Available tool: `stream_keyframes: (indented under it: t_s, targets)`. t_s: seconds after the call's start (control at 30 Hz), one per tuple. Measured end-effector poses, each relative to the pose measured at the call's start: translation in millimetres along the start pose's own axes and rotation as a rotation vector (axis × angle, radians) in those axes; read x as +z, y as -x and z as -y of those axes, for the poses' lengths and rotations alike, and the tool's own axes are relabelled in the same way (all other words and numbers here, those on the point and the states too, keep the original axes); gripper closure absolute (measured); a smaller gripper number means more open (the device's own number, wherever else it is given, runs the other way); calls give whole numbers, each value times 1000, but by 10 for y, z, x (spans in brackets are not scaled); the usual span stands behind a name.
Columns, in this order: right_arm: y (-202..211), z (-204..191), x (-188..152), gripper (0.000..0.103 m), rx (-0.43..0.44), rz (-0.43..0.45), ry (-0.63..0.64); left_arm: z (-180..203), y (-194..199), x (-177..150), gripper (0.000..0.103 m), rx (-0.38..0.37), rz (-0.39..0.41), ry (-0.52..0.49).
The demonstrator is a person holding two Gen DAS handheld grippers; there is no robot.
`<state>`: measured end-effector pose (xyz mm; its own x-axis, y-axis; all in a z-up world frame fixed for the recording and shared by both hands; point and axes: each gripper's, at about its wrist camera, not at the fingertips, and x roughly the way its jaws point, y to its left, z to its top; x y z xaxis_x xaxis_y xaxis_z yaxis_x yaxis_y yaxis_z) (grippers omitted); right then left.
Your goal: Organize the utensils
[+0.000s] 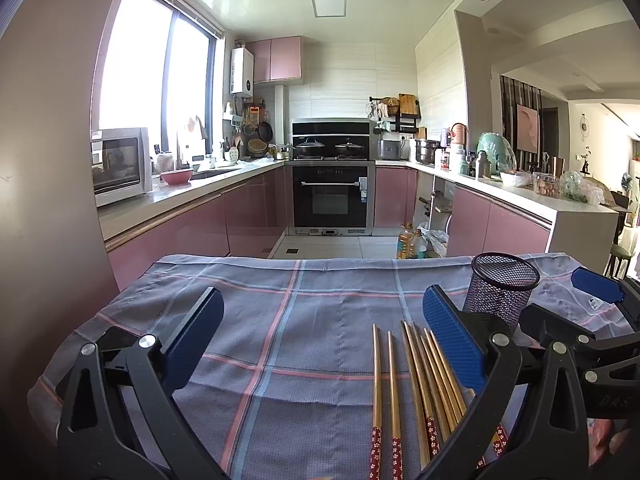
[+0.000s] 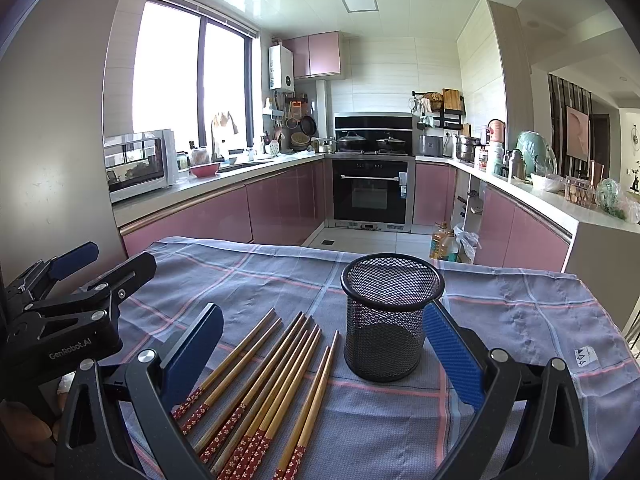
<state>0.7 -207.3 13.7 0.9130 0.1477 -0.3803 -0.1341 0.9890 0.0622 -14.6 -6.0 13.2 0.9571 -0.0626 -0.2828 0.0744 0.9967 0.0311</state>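
Several wooden chopsticks (image 2: pixel 276 380) with red flowered ends lie side by side on the checked cloth (image 2: pixel 520 320). An empty black mesh holder (image 2: pixel 390 316) stands upright just right of them. My right gripper (image 2: pixel 324 344) is open, its blue pads (image 2: pixel 196 344) spread around the chopsticks and the holder, touching neither. In the left wrist view the chopsticks (image 1: pixel 416 384) lie beside the right pad, with the holder (image 1: pixel 500 288) behind it. My left gripper (image 1: pixel 320 336) is open over bare cloth (image 1: pixel 280 320) with nothing in it. The right gripper (image 1: pixel 592 320) shows at that view's right edge.
The cloth-covered table ends at a far edge (image 2: pixel 280 246); beyond it is a kitchen with pink cabinets (image 2: pixel 280 204) and an oven (image 2: pixel 370 196). Oil bottles (image 2: pixel 442 246) stand on the floor. The left gripper (image 2: pixel 68 280) sits at the table's left side.
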Motion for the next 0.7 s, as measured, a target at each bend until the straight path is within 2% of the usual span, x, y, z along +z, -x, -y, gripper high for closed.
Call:
stream_keyframes:
  t_s: [0.7]
  targets:
    - [-46,-1,27,6,16,-7,0,-36,-2,17,5,5,-5,-8]
